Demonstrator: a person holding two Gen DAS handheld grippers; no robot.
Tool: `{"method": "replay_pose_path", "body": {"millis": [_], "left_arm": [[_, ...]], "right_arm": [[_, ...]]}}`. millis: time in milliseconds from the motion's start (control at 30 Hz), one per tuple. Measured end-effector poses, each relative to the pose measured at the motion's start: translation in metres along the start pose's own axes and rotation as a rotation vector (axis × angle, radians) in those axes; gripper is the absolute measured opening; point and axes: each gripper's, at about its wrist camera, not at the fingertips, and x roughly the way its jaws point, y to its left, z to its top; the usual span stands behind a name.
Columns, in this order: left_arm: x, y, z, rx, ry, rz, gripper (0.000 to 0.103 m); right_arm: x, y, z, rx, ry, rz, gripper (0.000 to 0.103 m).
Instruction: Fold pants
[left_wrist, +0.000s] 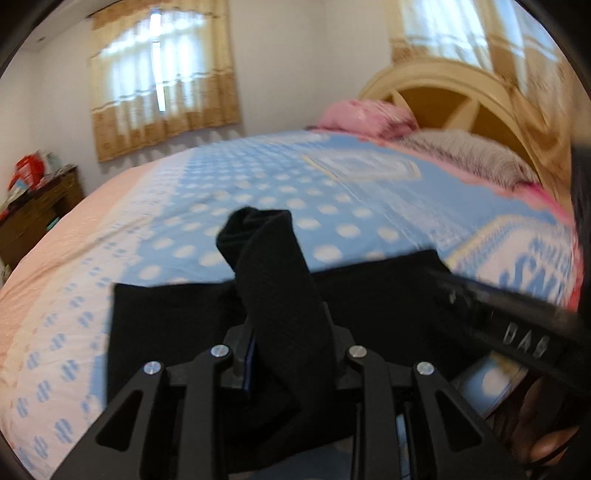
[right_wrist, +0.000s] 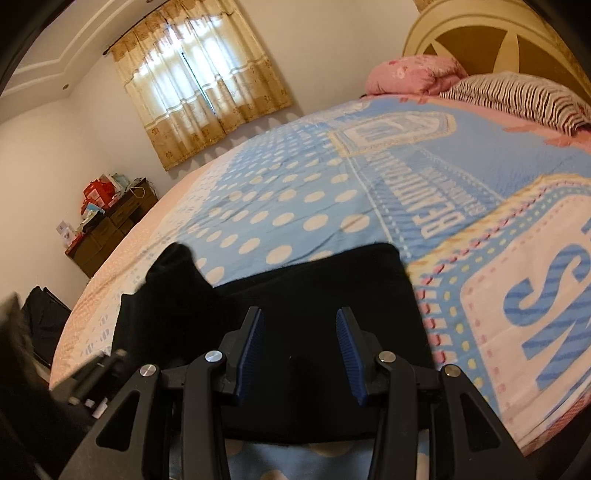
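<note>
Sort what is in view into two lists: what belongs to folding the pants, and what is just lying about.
Belongs to the job:
- black pants, lying on the bedspread
- left gripper, shut on a raised bunch of the pants
- right gripper, open above the pants

Just lying about:
- pink pillow
- striped pillow
- dresser with red boxes
- curtains

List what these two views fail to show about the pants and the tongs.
- Left view: the left tongs grip a bunch of the black pants; the pads are buried in cloth.
- Left view: the right tongs are smeared by blur and cut by the frame edge.
- Right view: the right tongs stand open above the pants; contact unclear.
- Both views: waistband and hems indistinguishable, black on black.
</note>
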Motion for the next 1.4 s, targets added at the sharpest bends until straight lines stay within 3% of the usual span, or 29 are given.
{"method": "replay_pose_path", "body": {"millis": [133, 200, 267, 367, 467, 667, 900, 1000, 1133, 1267, 1400], "left_arm": [[0.016, -0.001, -0.010, 0.042, 0.080, -0.018, 0.038], [0.010, 0.000, -0.011, 0.078, 0.075, -0.026, 0.049], [0.002, 0.005, -0.013, 0.095, 0.063, -0.031, 0.074], [-0.017, 0.030, -0.015, 0.047, 0.035, -0.053, 0.089], [-0.033, 0.064, -0.015, -0.051, 0.007, -0.051, 0.097], [-0.049, 0.115, -0.020, -0.171, -0.039, -0.031, 0.100], [-0.037, 0.100, -0.030, -0.206, 0.010, -0.170, 0.100], [-0.033, 0.076, -0.034, -0.157, 0.046, -0.257, 0.100], [-0.040, 0.055, -0.035, -0.020, 0.047, -0.307, 0.100], [-0.053, 0.058, -0.036, 0.095, 0.002, -0.201, 0.101], [-0.045, 0.097, -0.032, -0.040, 0.019, -0.092, 0.101]], "right_arm": [[0.000, 0.002, 0.000, 0.005, 0.006, 0.036, 0.044], [-0.001, 0.001, 0.003, 0.018, 0.003, 0.084, 0.044], [-0.004, -0.004, 0.008, 0.068, -0.006, 0.162, 0.044], [-0.004, -0.011, 0.012, 0.167, -0.009, 0.281, 0.057], [0.004, -0.015, 0.015, 0.264, 0.006, 0.361, 0.060], [0.017, -0.016, 0.008, 0.324, 0.069, 0.374, 0.060], [0.019, -0.019, 0.005, 0.344, 0.088, 0.392, 0.060], [0.019, -0.028, 0.001, 0.369, 0.097, 0.399, 0.060], [0.021, -0.026, -0.003, 0.351, 0.111, 0.391, 0.060], [0.037, 0.003, -0.017, 0.238, 0.183, 0.334, 0.060], [0.036, 0.041, -0.030, 0.011, 0.169, 0.239, 0.060]]}}
